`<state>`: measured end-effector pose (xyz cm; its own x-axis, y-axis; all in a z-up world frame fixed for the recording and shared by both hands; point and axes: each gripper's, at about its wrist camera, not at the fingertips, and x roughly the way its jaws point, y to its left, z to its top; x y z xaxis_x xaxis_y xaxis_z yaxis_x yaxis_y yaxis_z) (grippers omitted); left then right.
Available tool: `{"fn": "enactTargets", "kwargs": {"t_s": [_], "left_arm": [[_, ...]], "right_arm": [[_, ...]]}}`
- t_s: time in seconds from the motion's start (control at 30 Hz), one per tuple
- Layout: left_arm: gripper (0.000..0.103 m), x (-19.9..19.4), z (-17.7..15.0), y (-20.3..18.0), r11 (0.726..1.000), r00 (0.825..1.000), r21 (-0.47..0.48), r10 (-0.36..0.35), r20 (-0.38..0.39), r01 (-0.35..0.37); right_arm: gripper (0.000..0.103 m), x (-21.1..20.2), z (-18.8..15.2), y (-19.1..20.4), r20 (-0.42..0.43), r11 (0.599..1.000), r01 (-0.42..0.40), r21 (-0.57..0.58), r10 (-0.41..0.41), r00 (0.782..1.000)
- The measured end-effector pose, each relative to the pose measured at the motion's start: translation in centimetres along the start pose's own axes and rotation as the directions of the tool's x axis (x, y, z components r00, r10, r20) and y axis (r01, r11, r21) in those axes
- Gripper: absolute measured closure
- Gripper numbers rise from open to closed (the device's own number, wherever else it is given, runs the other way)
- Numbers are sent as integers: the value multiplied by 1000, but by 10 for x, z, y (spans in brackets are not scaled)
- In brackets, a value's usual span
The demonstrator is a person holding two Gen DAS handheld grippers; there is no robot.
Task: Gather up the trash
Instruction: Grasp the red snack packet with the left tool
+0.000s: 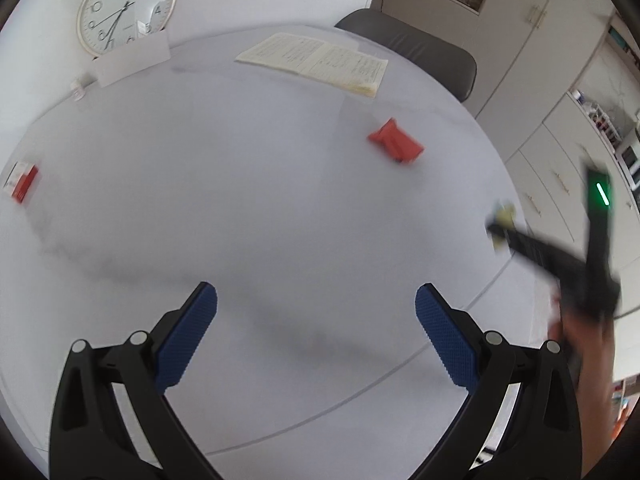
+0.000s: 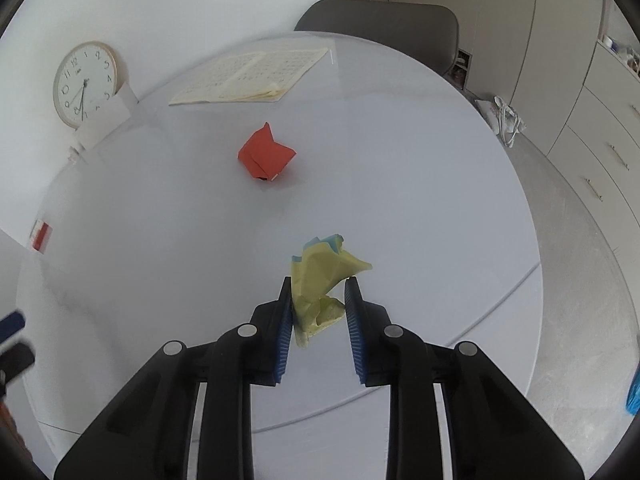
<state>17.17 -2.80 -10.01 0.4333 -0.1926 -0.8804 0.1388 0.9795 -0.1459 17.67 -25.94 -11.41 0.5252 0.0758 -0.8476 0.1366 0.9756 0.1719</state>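
A crumpled yellow-and-blue paper wad sits between the blue pads of my right gripper, which is shut on it above the round white table. In the left wrist view the same right gripper shows blurred at the right edge, with the yellow paper at its tip. A folded red paper scrap lies on the table farther back, also seen as the red scrap. My left gripper hangs open over bare table, nothing between its fingers.
An open booklet lies at the table's far side, a grey chair behind it. A wall clock leans at the back left behind a white card. A small red-and-white box sits at the left. Cabinets line the right.
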Motion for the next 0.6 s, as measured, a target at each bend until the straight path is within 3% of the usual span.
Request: {"fn": "enactTargets", "kwargs": {"t_s": [0.17, 0.33, 0.47, 0.6], "left_arm": [[8, 50, 71, -58, 991, 997, -117, 52, -59, -59], [8, 114, 121, -101, 947, 982, -289, 92, -167, -138], [8, 163, 146, -117, 860, 963, -448, 162, -214, -244], [8, 193, 152, -116, 784, 941, -536, 181, -285, -313]], "right_arm": [[77, -45, -45, -34, 23, 997, -32, 72, 31, 999], [77, -66, -91, -72, 4, 986, -62, 153, 62, 998], [77, -76, -112, -96, -27, 979, -47, 197, 53, 998], [76, -87, -120, -114, -30, 972, -36, 234, 45, 999]]}}
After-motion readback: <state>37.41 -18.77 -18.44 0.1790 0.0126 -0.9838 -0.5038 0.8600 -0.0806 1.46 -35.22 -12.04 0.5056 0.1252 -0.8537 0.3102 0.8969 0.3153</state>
